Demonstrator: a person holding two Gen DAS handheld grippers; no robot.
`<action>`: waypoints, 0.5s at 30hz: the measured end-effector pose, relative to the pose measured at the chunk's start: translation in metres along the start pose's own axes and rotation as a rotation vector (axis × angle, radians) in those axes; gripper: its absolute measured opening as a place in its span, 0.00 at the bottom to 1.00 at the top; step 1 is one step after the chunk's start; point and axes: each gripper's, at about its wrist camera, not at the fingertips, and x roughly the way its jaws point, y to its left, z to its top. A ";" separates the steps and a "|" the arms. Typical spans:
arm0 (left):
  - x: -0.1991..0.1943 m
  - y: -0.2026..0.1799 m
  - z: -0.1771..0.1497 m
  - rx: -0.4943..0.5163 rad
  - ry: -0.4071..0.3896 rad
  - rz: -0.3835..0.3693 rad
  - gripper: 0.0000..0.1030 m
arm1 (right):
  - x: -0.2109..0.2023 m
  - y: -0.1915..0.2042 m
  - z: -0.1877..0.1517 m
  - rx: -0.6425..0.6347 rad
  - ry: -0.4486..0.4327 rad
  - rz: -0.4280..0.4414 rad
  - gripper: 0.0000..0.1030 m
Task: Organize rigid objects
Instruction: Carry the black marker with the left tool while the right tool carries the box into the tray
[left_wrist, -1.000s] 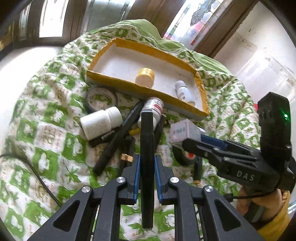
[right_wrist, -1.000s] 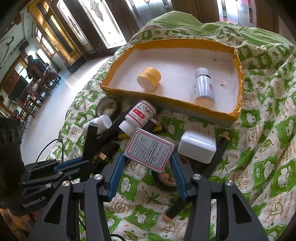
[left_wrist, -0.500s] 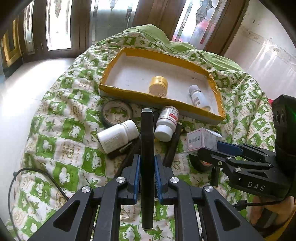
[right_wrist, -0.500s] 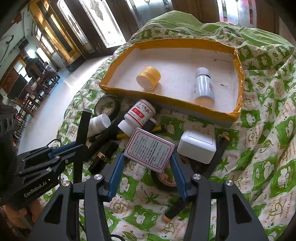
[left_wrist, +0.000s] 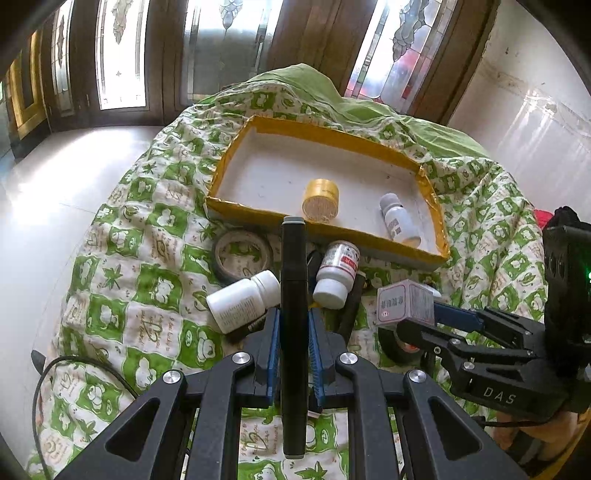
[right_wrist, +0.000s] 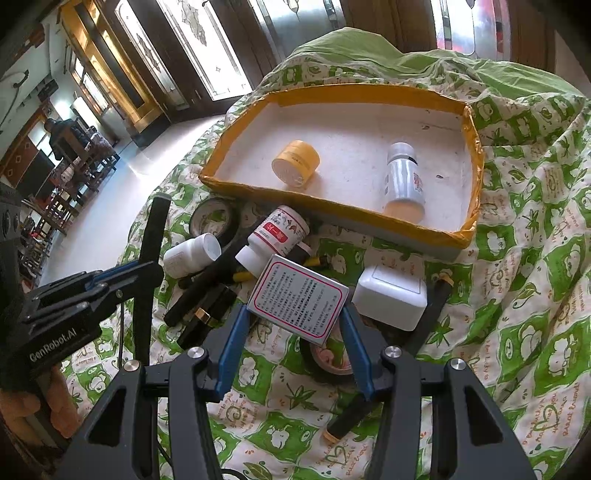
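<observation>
Nearest the lens, the left tongs (left_wrist: 293, 343) were clenched on a long black marker (left_wrist: 293, 295), gripped partway along its barrel so that its capped end pointed toward the tray — a hold that, I judge, suited carrying it forward and laying it inside. Beside them the right tongs (right_wrist: 295, 314) pinched a small printed medicine box (right_wrist: 298, 297) by its two side edges, lifted clear of the clutter on the green-and-white quilt (right_wrist: 517, 295). Just beyond lay what was still unsorted: two white pill bottles (left_wrist: 242, 299), a red-labelled bottle (right_wrist: 279, 236), a white rectangular box (right_wrist: 391, 301), rolls of tape (left_wrist: 242, 254) and several dark pens, overlapping so that their number was hard to tell. A tape roll under the medicine box was mostly hidden. Farther off sat the yellow-rimmed tray (right_wrist: 354, 90), holding only a yellow jar (right_wrist: 295, 162) and a small white bottle (right_wrist: 402, 181) — most of the task remained. The print on the labels was too small to read.
</observation>
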 end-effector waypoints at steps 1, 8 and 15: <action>-0.001 0.000 0.001 -0.001 -0.002 0.000 0.14 | 0.000 0.000 0.000 0.000 0.000 0.000 0.49; -0.004 0.001 0.011 -0.004 -0.017 0.004 0.14 | -0.003 -0.001 0.001 0.003 -0.007 0.003 0.49; -0.008 0.005 0.024 -0.012 -0.033 -0.002 0.14 | -0.010 -0.008 0.005 0.032 -0.026 0.011 0.49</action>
